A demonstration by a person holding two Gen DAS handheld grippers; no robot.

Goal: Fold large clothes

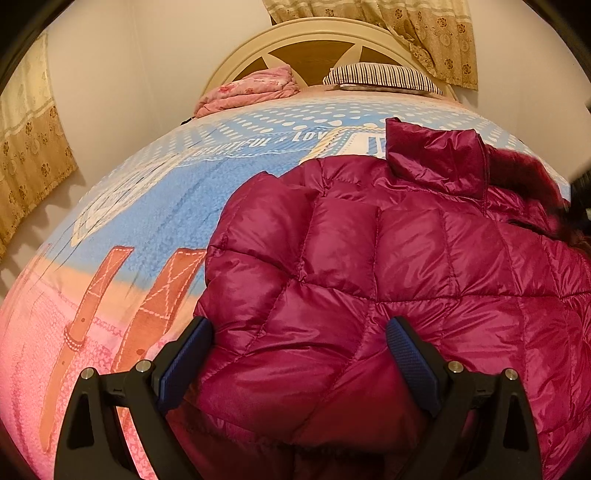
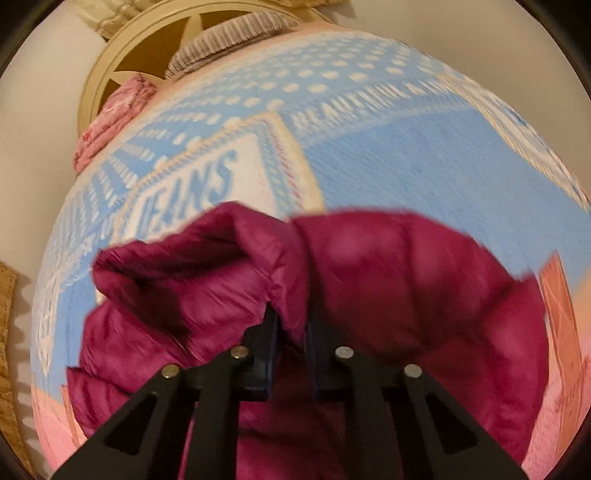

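A bed [image 1: 155, 206] fills both views, its cover printed in blue with white dots and lettering toward the head and in pink and orange with strap shapes toward the foot, and a cream arched headboard [image 1: 310, 40] with wooden panels closes its far end. On the cover lies the magenta quilted down jacket [image 1: 369, 258], spread over the right half of the bed in the left wrist view, its stand-up collar [image 1: 436, 155] raised at the far side and its puffed panels reaching down to the lower edge of the picture. Patterned beige curtains [image 1: 424, 33] hang behind the headboard and at the left wall. At the head of the bed sit a striped pillow [image 1: 384, 75] and, beside it to the left, a folded pink blanket [image 1: 251, 90]. The left hand-held gripper [image 1: 299, 354] is spread wide, its blue pads [image 1: 184, 365] standing on either side of a bulge of the jacket's near edge without squeezing it. The right hand-held gripper [image 2: 290, 354] is drawn nearly together and pinches a fold of the jacket (that view is blurred, so which part of the garment the fold belongs to cannot be told), with bunched fabric rising on both sides of its black fingers [image 2: 264, 350]
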